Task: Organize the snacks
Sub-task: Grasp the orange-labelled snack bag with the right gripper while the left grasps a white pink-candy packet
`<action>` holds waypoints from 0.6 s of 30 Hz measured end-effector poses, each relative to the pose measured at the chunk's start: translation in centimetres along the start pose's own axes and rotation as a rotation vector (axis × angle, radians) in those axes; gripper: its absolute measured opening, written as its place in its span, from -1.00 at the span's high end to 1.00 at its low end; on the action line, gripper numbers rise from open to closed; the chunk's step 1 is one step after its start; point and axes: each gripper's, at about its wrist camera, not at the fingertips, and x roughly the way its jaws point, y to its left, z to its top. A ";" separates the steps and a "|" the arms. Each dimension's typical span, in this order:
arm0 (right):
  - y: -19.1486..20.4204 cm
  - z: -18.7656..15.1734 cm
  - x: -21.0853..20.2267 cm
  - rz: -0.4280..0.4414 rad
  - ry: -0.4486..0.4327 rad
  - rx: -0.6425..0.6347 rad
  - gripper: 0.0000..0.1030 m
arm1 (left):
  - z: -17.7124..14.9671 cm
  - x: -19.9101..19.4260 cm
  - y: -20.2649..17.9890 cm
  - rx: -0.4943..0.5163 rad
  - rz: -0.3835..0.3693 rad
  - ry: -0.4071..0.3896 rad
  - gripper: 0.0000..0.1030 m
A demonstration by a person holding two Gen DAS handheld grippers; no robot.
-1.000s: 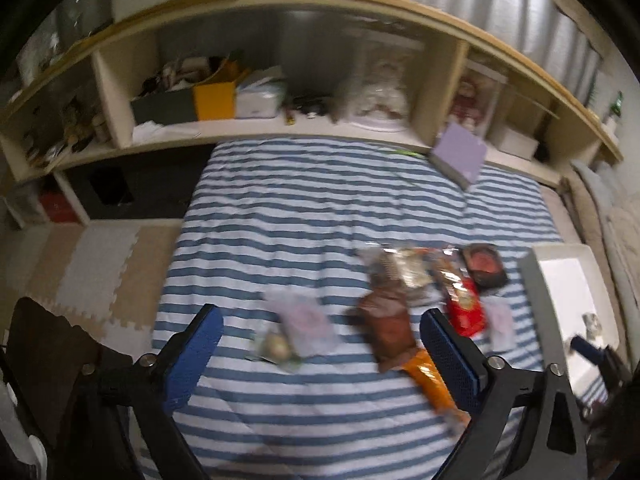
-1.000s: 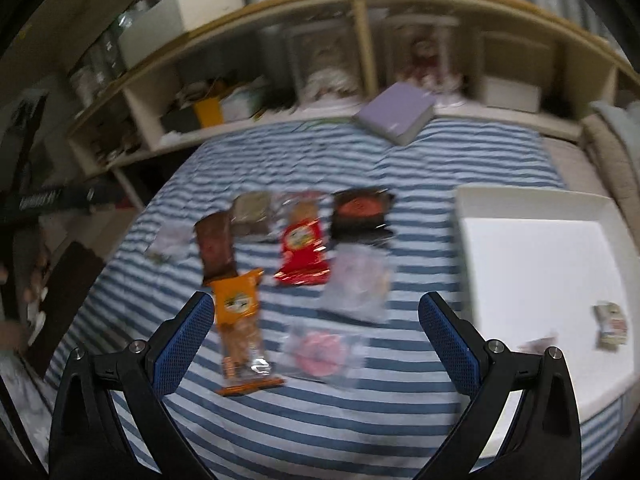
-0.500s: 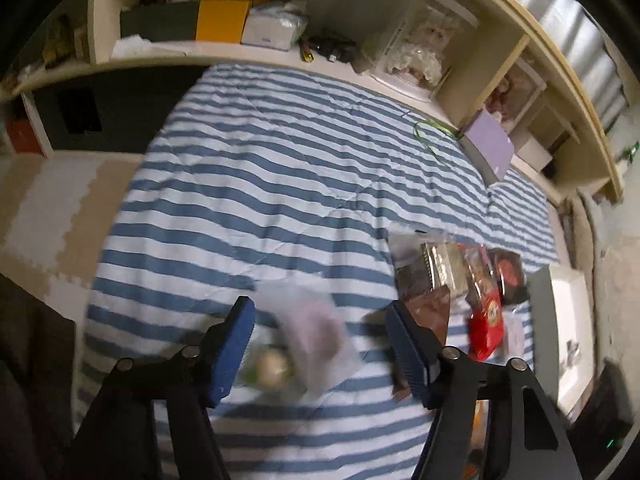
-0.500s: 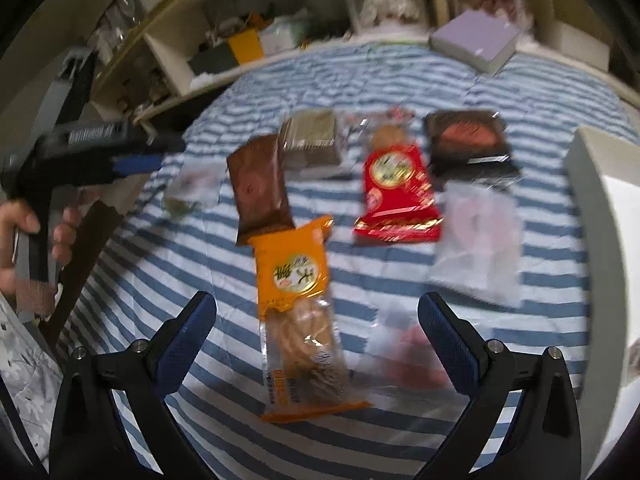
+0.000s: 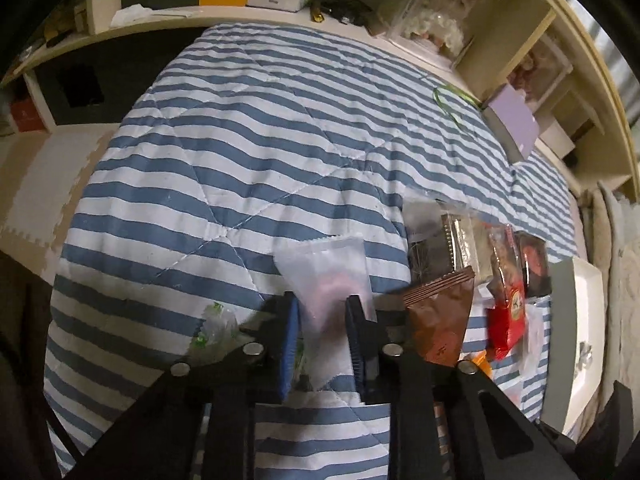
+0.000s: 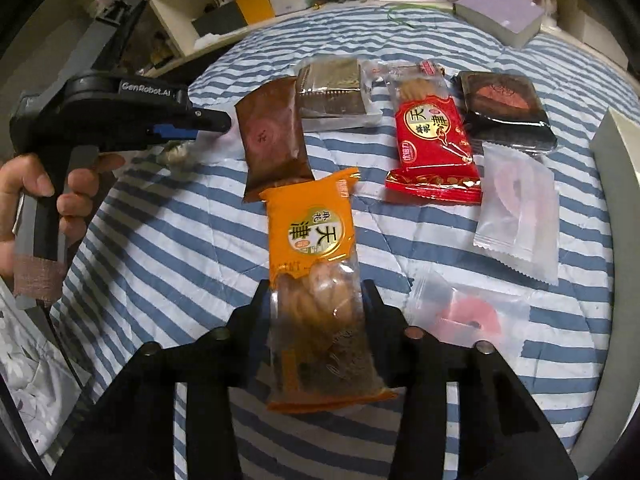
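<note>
Nearest, the right gripper [image 6: 316, 300] pinches the clear, crinkled end of an orange packet [image 6: 316, 276] of twisted biscuits on the striped quilt [image 6: 180, 240]. Likewise the left gripper [image 5: 322, 322] is closed on a frosted pouch [image 5: 326, 276] with a pink disc inside. Beyond lie a brown sachet [image 6: 274, 136], a red packet [image 6: 434, 148] and a black tray pack [image 6: 502, 108]. Only the left view shows the white tray [image 5: 576, 344]; only the right shows the hand [image 6: 36, 200]. Farthest, cluttered shelves [image 5: 516, 28] curve round the bed.
</note>
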 end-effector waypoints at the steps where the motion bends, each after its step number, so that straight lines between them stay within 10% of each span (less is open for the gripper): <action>1: 0.1 0.0 -0.2 -0.004 -0.004 -0.005 0.21 | 0.0 -0.3 -0.1 -0.001 0.000 -0.011 0.66; 18: 0.6 1.5 -7.0 -0.011 -0.181 0.004 0.29 | -4.3 -9.7 -4.1 0.091 0.035 -0.155 0.79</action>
